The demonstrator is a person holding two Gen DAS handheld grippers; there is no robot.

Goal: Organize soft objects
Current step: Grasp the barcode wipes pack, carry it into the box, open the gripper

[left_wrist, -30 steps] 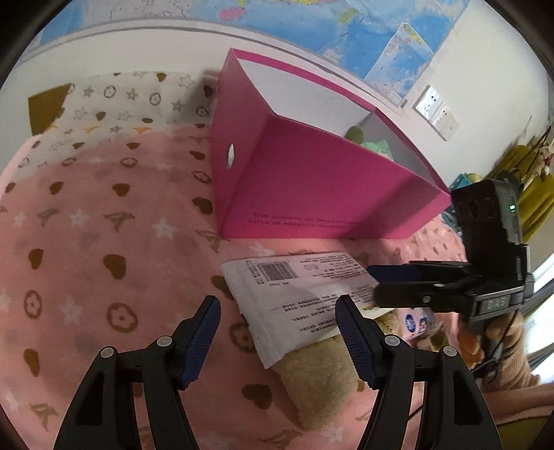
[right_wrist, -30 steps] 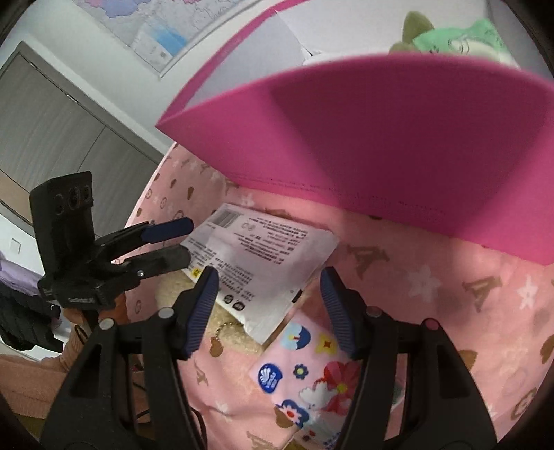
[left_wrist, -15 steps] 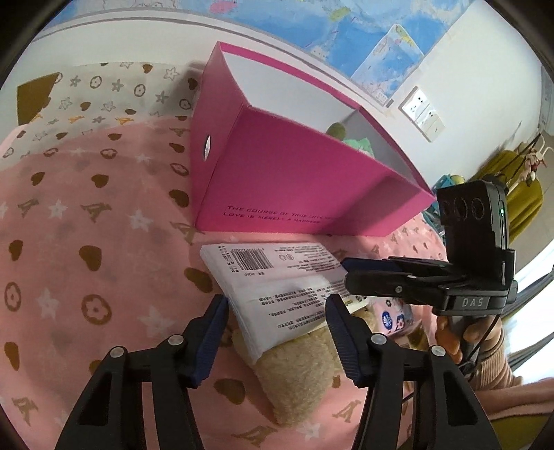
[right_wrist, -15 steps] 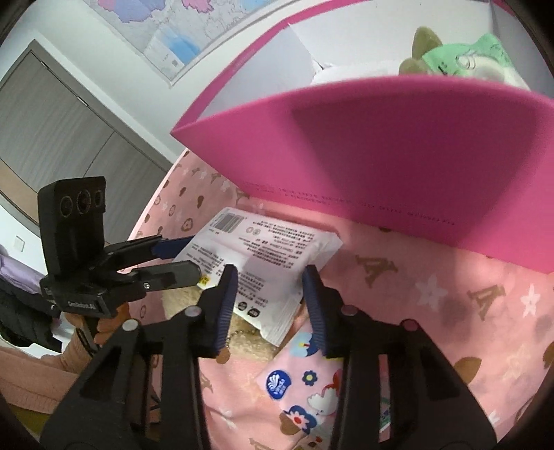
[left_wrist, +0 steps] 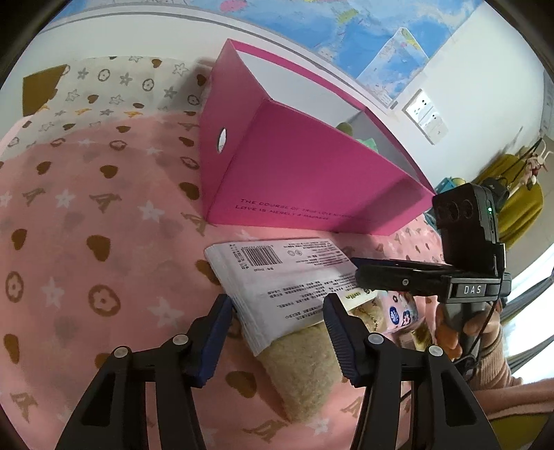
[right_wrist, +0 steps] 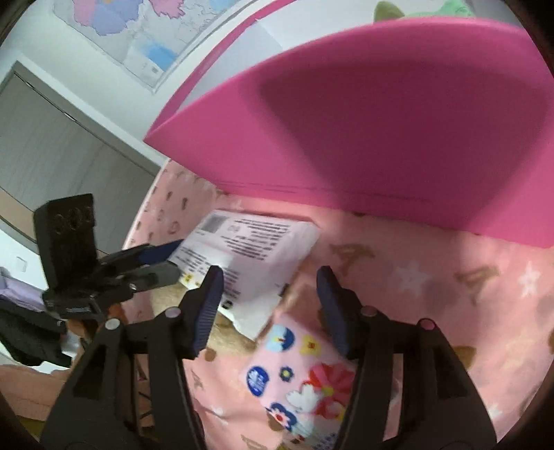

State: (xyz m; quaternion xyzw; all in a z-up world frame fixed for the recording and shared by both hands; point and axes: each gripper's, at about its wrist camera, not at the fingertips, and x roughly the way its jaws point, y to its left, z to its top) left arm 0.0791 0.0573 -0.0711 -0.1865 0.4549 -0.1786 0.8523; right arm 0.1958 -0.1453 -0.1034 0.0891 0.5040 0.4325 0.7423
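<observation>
Sitting inside pink box [left_wrist: 311, 180], green plush [right_wrist: 432, 8]

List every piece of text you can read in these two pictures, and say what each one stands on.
"THE COURSE OF TRUE LOVE..." / "LOVE IS MERELY A MADNESS": pink box, partly blurred.
"DAS": right gripper body.
White packet: barcode and print too small to read.
Wall maps: unreadable.
</observation>
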